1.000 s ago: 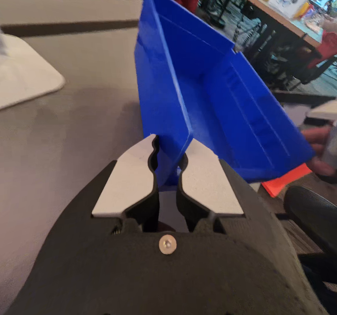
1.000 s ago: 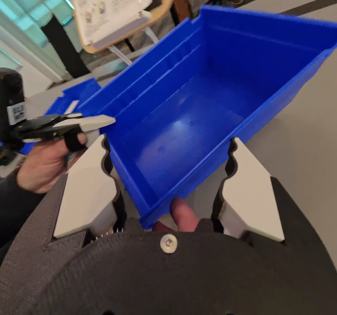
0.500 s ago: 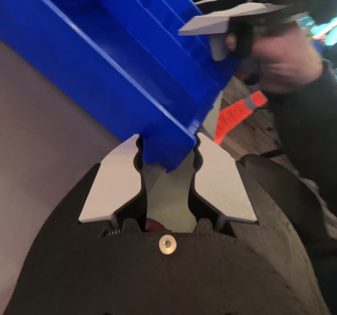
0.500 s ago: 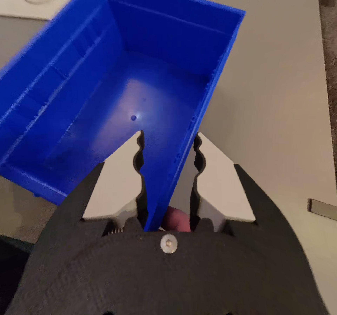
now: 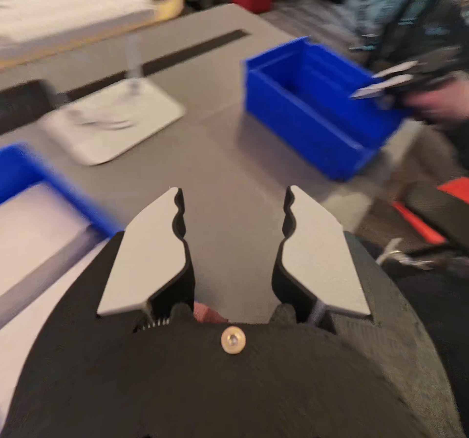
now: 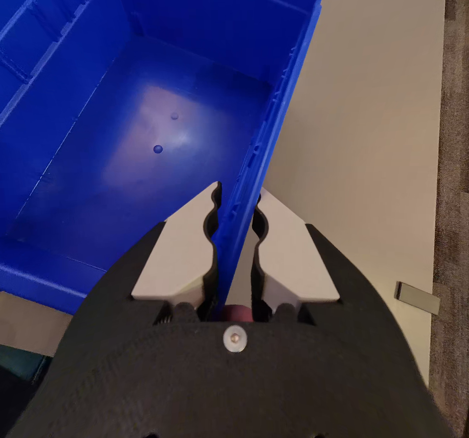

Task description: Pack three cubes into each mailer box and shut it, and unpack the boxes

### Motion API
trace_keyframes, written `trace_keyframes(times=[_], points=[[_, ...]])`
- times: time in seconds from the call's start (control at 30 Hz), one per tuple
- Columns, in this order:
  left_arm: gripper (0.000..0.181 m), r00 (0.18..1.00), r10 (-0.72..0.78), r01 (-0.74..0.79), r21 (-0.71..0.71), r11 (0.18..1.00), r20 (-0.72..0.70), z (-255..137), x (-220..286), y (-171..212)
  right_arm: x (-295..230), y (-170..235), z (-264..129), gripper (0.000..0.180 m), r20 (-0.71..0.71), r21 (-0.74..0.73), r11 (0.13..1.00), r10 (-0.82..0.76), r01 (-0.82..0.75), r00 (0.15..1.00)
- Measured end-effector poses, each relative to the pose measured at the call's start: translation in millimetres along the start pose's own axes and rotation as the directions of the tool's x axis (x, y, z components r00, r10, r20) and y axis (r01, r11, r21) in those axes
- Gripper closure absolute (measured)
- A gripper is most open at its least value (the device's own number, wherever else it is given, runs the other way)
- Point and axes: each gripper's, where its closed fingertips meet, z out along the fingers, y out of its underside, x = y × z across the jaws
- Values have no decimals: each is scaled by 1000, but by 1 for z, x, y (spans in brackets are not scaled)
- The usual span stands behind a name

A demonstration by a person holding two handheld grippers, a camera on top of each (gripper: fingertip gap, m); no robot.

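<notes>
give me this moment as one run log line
left gripper: open, empty | right gripper: shut on blue bin wall | bin: empty

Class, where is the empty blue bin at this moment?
The blue bin sits on the grey table, right of the white stand base; the right gripper clamps its side wall.

No legible text, label, brand, number or sign appears in either view. The left wrist view is motion-blurred throughout; the right wrist view shows only plain, unmarked surfaces.
</notes>
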Motion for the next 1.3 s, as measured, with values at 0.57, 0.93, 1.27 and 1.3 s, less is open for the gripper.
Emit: trace_keyframes(times=[0.57,0.93,1.27,1.3], points=[[158,832,-212,342,-173,924,513,-121,-203,183,10,0,7,174,76,-46,998,35,-32,997],[177,781,-293,414,-105,904,552,-162,-245,210,36,8,4,175,56,-51,996,82,-79,995],[177,735,-333,430,-26,903,591,-210,-267,235,77,28,-12,175,-11,-52,989,138,-138,990],[177,744,-323,414,-24,910,585,-211,-268,236,77,28,-12,175,-11,-53,989,135,-136,991]])
